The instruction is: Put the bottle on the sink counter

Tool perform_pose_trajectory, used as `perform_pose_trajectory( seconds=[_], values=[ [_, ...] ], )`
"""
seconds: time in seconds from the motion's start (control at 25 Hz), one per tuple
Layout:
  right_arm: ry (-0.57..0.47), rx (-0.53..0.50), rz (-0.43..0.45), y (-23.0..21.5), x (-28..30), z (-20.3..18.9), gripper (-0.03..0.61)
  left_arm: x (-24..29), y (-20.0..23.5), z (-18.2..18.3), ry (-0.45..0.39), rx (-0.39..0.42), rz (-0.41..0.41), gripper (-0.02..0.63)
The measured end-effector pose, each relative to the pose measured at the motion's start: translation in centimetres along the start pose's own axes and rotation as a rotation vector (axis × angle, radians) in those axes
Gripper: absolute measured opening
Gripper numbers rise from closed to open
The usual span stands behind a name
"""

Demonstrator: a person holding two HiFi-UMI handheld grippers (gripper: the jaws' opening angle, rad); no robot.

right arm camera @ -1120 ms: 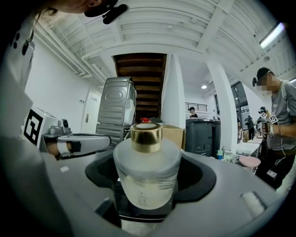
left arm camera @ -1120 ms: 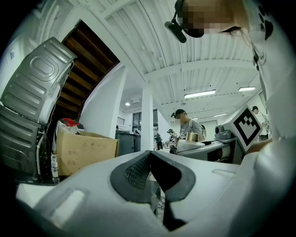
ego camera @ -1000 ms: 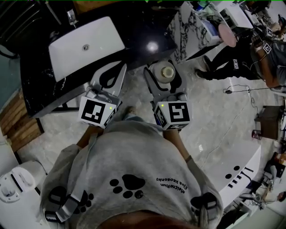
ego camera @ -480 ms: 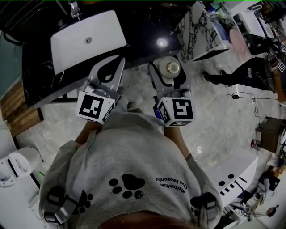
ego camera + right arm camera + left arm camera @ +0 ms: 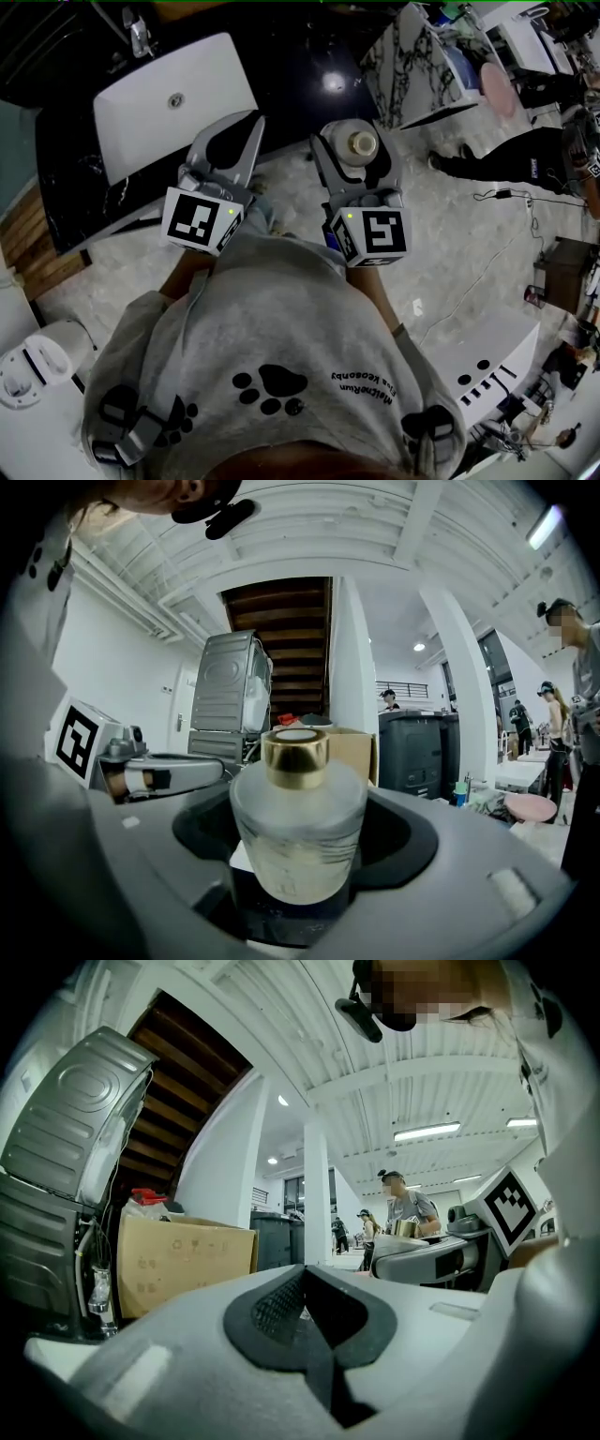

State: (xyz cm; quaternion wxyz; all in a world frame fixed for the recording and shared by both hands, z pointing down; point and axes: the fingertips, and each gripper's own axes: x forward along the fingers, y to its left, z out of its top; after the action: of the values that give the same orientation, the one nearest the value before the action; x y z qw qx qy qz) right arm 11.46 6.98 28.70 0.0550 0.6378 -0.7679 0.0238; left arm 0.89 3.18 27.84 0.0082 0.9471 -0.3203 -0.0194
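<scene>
Bottle (image 5: 298, 822): frosted glass, gold cap, upright. Held between fingers of right gripper (image 5: 354, 142), in the air, near front edge of black bench (image 5: 291, 75).

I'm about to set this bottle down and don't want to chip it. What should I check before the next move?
1. Grip: ok. The right hand-held gripper holds the bottle upright between its jaws.
2. Cap: ok. The gold cap sits on the neck.
3. Landing spot: ok. The black counter right of the white sink basin looks bare.
4. Bottle over the counter: cannot tell. The head view shows it near the front edge.
5. Left hand-held gripper: ok. Shut, empty, apart from the bottle.
</scene>
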Motion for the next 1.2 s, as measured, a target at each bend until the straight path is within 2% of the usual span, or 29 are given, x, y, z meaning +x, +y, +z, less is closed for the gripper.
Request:
perform_pose_trajectory(
  seconds=[0.44, 0.72, 1.2],
  values=[
    [-0.019, -0.034, 0.006, -1.5, 9.8, 1.7, 0.337, 6.9, 7.4, 0.3, -0.013, 0.048, -0.045, 0.000],
    [0.001, -0.050, -0.011, -1.8, 14.0, 1.8, 0.336, 9.6, 10.3, -0.4, 0.000, 0.041, -0.093, 0.000],
    [0.021, -0.061, 0.037, -3.6, 20.3, 2.3, 0.336, 13.5, 14.0, -0.9, -0.008, 0.010, -0.058, 0.000]
  ],
)
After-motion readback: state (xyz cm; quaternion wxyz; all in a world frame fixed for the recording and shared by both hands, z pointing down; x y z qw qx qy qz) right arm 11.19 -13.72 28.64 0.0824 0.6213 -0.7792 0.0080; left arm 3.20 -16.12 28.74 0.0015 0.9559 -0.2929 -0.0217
